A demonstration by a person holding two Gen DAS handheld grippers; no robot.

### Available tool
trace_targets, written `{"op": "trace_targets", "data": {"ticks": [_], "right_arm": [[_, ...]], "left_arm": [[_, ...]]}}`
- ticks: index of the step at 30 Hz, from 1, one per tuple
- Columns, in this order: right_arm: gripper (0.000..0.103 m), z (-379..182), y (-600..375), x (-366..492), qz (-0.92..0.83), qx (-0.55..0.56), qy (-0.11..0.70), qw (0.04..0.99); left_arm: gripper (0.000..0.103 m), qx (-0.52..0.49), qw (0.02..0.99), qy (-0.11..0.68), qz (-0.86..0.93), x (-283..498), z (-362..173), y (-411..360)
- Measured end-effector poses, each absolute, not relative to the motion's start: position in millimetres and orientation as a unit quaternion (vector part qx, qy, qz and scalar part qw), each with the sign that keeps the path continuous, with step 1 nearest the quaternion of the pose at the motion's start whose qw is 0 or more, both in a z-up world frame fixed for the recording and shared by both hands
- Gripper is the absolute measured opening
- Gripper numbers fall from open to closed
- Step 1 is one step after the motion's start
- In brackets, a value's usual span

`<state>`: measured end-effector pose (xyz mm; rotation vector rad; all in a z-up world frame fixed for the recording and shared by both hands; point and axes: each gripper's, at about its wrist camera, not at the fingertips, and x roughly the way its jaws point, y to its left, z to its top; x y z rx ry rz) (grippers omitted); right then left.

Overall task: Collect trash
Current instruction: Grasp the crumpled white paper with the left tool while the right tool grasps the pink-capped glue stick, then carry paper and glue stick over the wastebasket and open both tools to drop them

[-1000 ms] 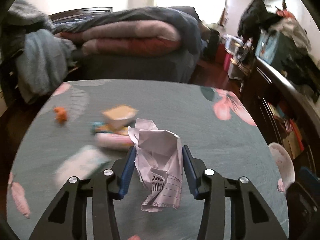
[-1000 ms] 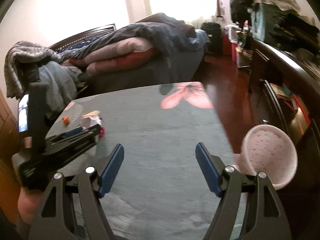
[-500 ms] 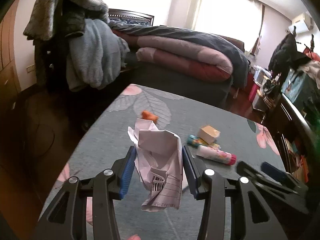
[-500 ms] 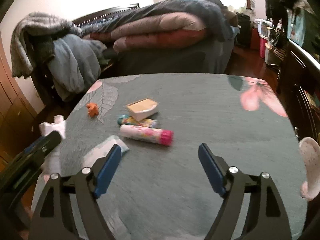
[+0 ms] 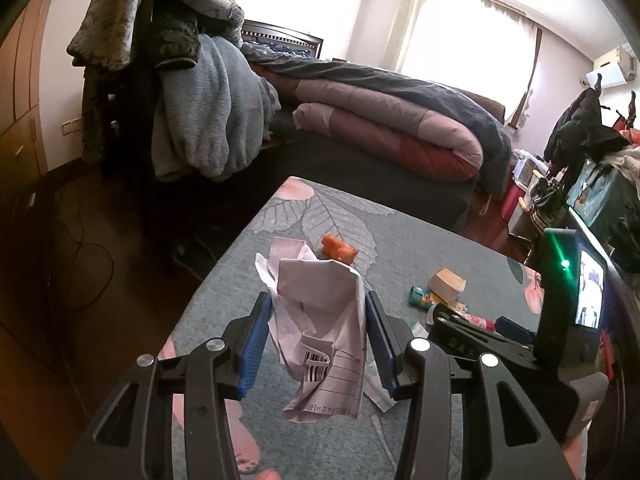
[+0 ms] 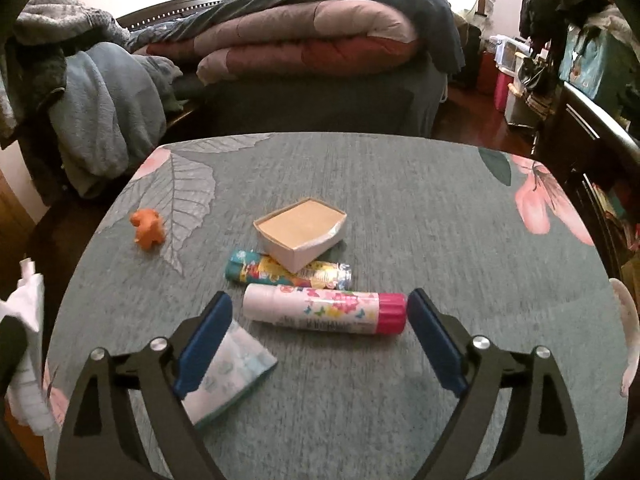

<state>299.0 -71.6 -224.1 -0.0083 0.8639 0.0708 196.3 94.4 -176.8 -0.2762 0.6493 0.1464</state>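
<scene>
My left gripper (image 5: 319, 328) is shut on a crumpled white paper with a barcode (image 5: 320, 328), held above the table's left part. The paper also shows at the left edge of the right wrist view (image 6: 24, 320). My right gripper (image 6: 320, 336) is open and empty, just above the table, its fingers either side of a white tube with a pink cap (image 6: 324, 309). Beyond the tube lie a colourful tube (image 6: 256, 270), a small open cardboard box (image 6: 300, 232) and an orange scrap (image 6: 148, 228). A pale blue-white packet (image 6: 228, 372) lies under the right gripper's left finger.
The table (image 6: 400, 200) has a grey-green cloth with pink flowers. A bed with folded quilts (image 6: 312, 32) stands behind it. Clothes hang over a chair (image 5: 192, 92) at the left. A pink-white bowl (image 6: 628, 332) is at the right table edge. Dark furniture stands at the right.
The left gripper with the paper has swung further left and back. The right gripper has moved forward and down to the pink-capped tube, its fingers now flanking it.
</scene>
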Motion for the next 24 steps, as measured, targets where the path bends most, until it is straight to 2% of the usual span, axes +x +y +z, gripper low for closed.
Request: {"op": "trace_targets", "data": {"ticks": [11,24], "right_arm": [[0.088,-239,-74,308,0.034,-0.022,0.435,0.9],[0.088,-207,-128,259,0.049,0.023,0.416,0.908]], "left_arm": [[0.048,-0.131,0.939,0.313,0.065,193,-170,90],[0.048,-0.102,0.944,0.307,0.065,186,-157,64]]}}
